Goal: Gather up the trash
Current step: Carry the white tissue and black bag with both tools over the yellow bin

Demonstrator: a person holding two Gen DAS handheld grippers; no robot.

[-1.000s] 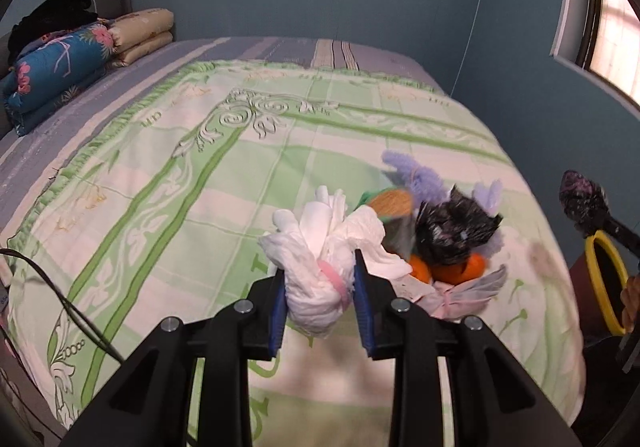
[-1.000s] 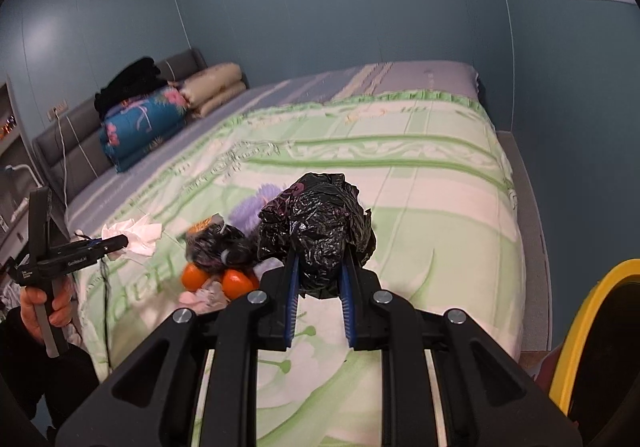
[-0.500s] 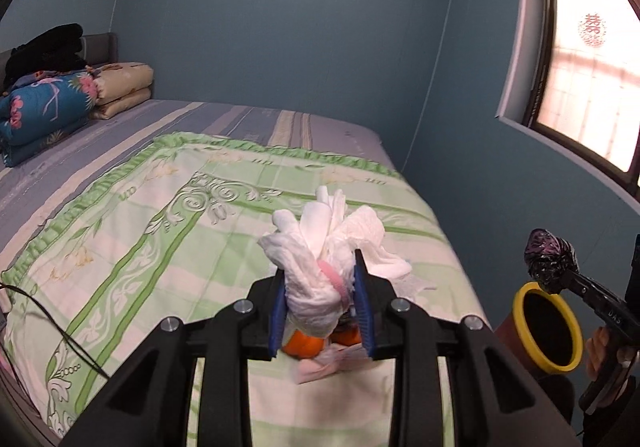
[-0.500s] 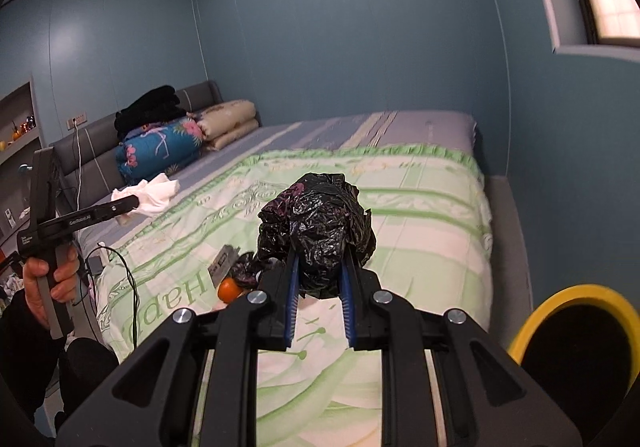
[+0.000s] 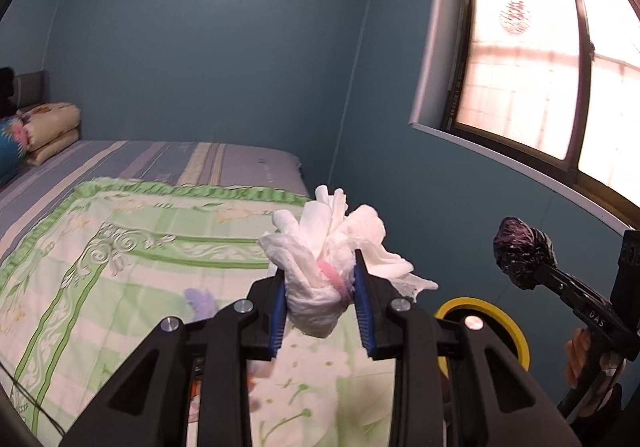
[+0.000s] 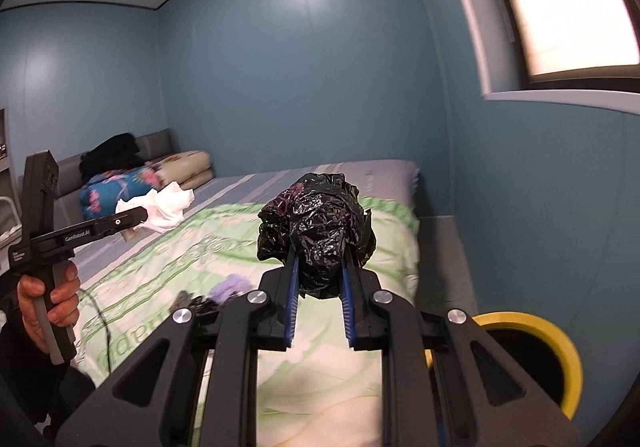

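Observation:
My left gripper (image 5: 320,287) is shut on a crumpled white tissue wad (image 5: 320,259) with a pink strip in it, held high over the bed. My right gripper (image 6: 318,275) is shut on a crumpled black plastic bag (image 6: 320,223). In the left wrist view the black bag (image 5: 522,251) hangs above and right of the yellow-rimmed bin (image 5: 508,331). In the right wrist view the bin (image 6: 556,351) sits low at the right, and the white tissue (image 6: 164,205) shows at the left. A purple fluffy scrap (image 6: 232,283) and dark trash (image 6: 196,303) lie on the quilt.
The bed with a green floral quilt (image 5: 120,247) fills the lower left. Folded bedding (image 6: 132,183) is stacked at the headboard. A narrow floor strip (image 6: 440,259) runs between bed and blue wall. A window (image 5: 540,59) is at the right. A black cable (image 6: 100,323) trails over the bed edge.
Both grippers have risen and swung right toward the bin, each still holding its load. The trash pile on the quilt has dropped low and mostly out of the left wrist view.

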